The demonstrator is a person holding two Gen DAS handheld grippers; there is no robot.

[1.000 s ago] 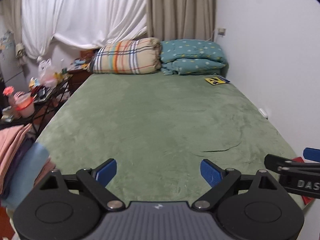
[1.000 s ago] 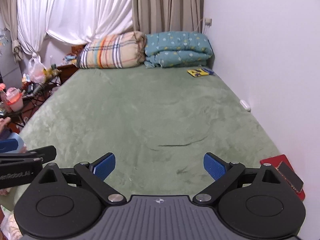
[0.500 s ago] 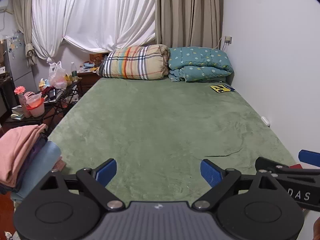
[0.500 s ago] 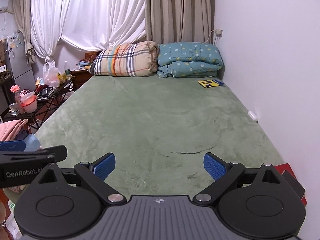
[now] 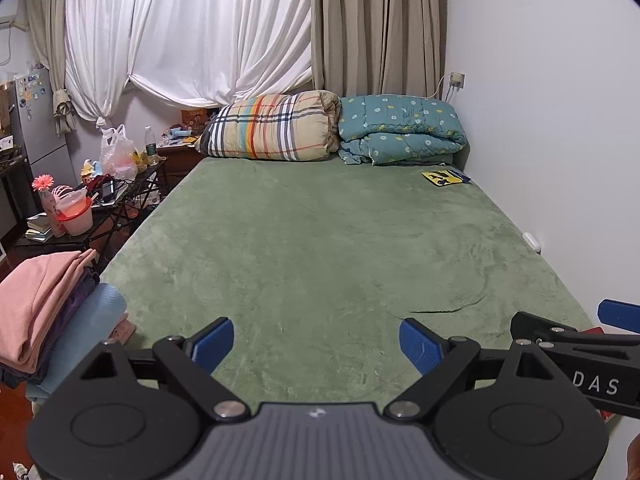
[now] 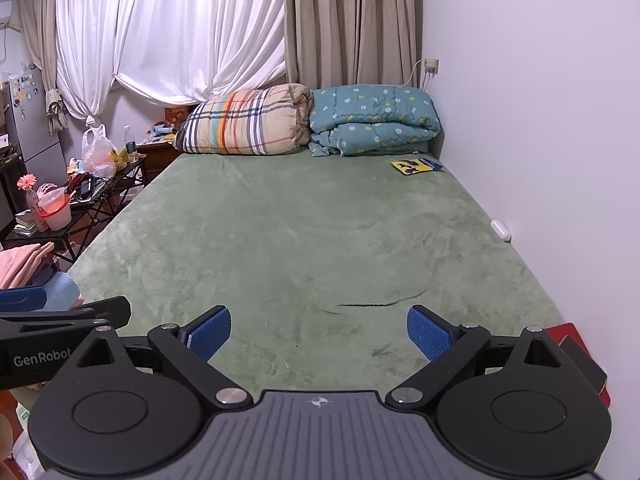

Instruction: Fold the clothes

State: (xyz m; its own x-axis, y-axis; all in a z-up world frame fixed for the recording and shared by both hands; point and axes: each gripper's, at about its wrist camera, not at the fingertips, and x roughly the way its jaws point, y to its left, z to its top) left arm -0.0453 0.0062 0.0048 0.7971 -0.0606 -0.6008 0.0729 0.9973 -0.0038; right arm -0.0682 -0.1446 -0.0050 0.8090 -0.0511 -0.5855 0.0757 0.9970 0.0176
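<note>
Green plush blanket point(image 5: 320, 248) covers the whole bed and makes the working surface; it is soft and fuzzy, with shallow swirls and one dark crease near the foot end. No garment lies on this blanket now. The clothes are in a pile point(image 5: 44, 312) just beside the blanket's near left corner: a pink folded piece on top, a dark purple one under it, a pale blue one at the bottom, all with rounded folded edges.

The left gripper point(image 5: 316, 340) and the right gripper point(image 6: 318, 336) both hang above the blanket's foot end, jaws spread wide, with nothing between the blue ribbed pads.

I think the step in hand is to fetch a garment, or the work is finished; I cannot tell which. If one is brought, it is better to lay it flat in the middle of the blanket, away from the crease, and to pinch it at two corners, because thin fabric slides easily on plush.

At the blanket's far end stand a plaid quilt point(image 5: 272, 128) and a teal flowered quilt point(image 5: 400, 130), both rolled thick.
</note>
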